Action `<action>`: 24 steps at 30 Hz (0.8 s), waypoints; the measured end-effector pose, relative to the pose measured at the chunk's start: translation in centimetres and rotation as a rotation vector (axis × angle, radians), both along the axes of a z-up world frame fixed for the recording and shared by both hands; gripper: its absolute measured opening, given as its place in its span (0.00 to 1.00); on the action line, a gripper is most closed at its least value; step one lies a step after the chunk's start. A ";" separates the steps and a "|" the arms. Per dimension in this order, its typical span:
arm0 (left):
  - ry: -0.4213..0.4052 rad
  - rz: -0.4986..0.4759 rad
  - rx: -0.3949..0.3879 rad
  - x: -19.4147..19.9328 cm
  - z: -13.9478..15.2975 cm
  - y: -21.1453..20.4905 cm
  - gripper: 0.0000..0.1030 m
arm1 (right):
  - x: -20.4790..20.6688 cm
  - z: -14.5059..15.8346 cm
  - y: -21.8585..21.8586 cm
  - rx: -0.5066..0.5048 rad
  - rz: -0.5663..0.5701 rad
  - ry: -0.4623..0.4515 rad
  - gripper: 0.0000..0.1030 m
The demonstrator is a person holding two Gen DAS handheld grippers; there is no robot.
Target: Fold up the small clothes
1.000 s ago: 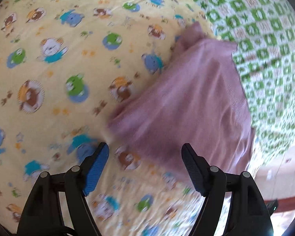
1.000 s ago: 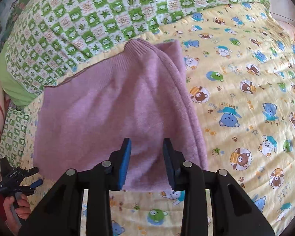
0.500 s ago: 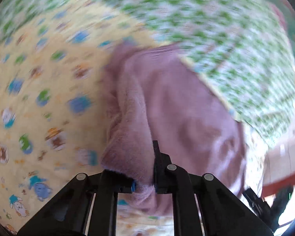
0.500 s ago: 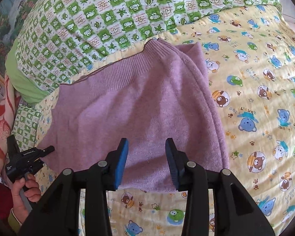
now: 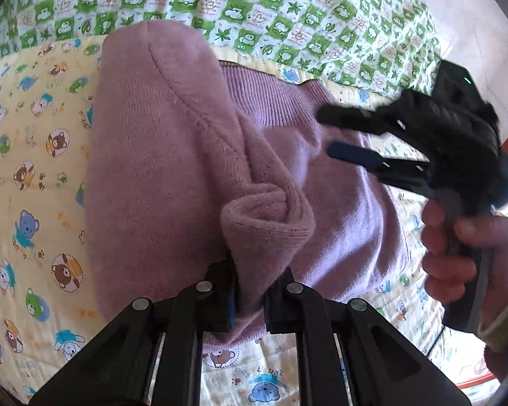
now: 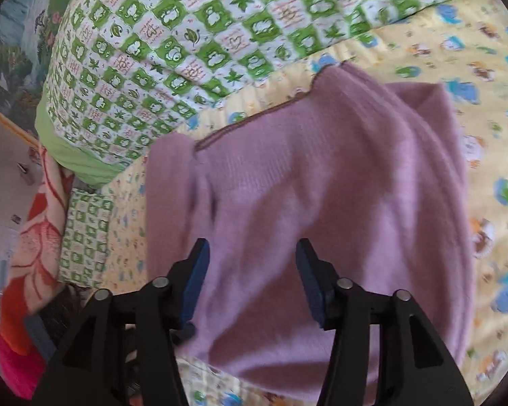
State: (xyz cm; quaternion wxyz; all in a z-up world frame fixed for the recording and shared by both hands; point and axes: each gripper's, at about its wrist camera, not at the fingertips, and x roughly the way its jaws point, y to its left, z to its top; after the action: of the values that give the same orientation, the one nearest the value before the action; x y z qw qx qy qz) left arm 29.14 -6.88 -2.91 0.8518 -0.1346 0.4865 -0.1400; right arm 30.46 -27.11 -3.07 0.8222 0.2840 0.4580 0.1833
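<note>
While the mauve sweater (image 5: 159, 155) lies on the yellow sheet (image 5: 34, 176), one side folded over, your left gripper (image 5: 249, 292) pinches its bunched sleeve cuff (image 5: 267, 223). Your right gripper (image 6: 252, 280), angled down over the sweater, is opening, nothing between its jaws.

Yellow bear-print sheet (image 5: 34, 176): small blue lettering under one bear, illegible.

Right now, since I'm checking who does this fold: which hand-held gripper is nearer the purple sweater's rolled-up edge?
Left. The left hand-held gripper is shut on the purple sweater at that edge; the right hand-held gripper hovers above the body, its jaws opening, nothing between them.
</note>
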 end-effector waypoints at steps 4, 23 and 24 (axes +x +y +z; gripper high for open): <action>0.019 0.012 -0.023 0.6 -0.2 0.5 0.10 | 2.9 -0.6 2.3 0.048 0.077 -0.004 0.56; -0.011 -0.016 -0.081 -0.4 2.5 1.3 0.10 | 10.4 -0.8 9.0 0.140 0.252 0.003 0.15; -0.020 -0.033 -0.096 -0.3 3.1 0.9 0.10 | 9.9 -0.1 8.3 0.140 0.240 -0.013 0.15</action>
State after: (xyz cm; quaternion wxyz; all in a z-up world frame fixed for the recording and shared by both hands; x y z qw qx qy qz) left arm 28.82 -6.00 0.16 0.8467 -0.1657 0.4731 -0.1785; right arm 40.40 -18.85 -3.19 0.7756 0.2827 0.4693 0.3135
